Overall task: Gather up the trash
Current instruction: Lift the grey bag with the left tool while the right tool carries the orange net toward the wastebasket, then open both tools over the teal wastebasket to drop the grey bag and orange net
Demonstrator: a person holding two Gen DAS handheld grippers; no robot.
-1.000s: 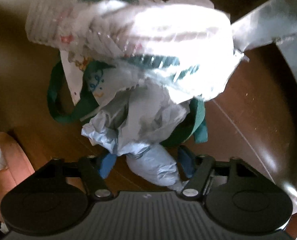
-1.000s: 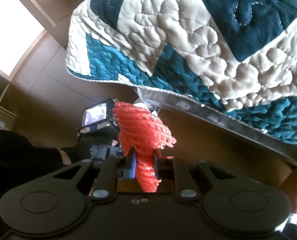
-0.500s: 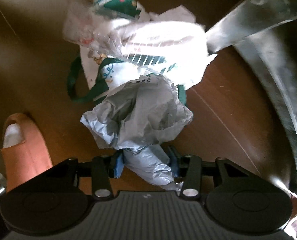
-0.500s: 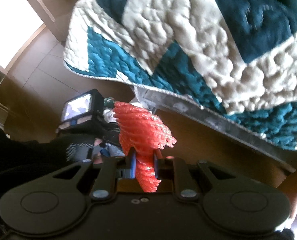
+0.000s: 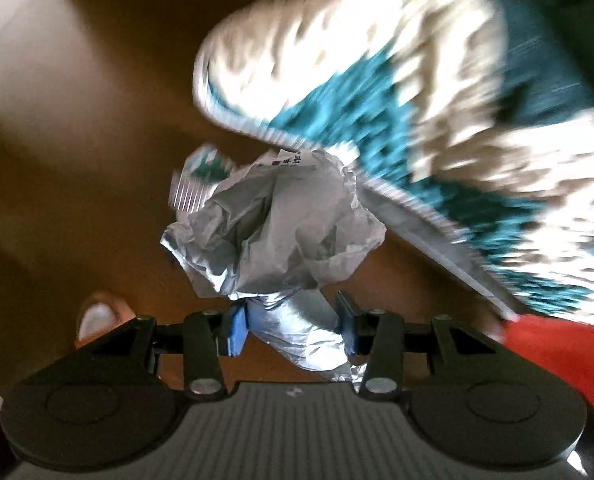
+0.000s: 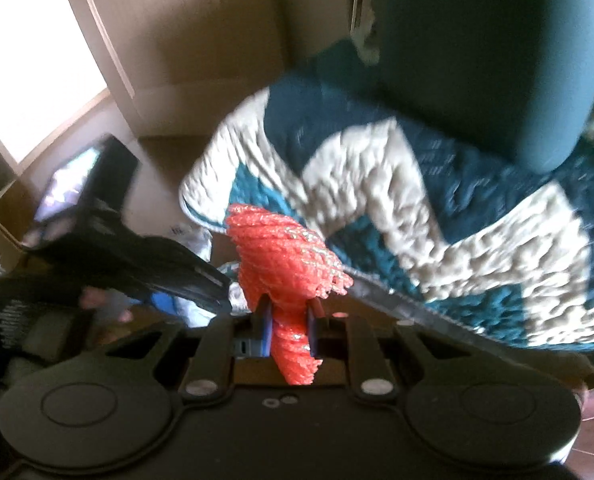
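Beside quilt (image 5: 397,92) | left tool (image 5: 293,326) clamps crumpled bag (image 5: 273,232), light, limp: hold bunched neck | right tool (image 6: 289,320) clamps red net (image 6: 285,256), soft, springy: hold mid-wad

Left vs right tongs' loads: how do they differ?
Colour: the wrapper in the left tongs is silvery grey; the netting in the right tongs is bright orange-red.
Texture: the wrapper is smooth crumpled film with some print; the netting is ribbed foam mesh.
Grip: the wrapper's neck holds the left pads well apart; the netting is pinched narrow.
Shared: both are clamped and flare out beyond the pads.
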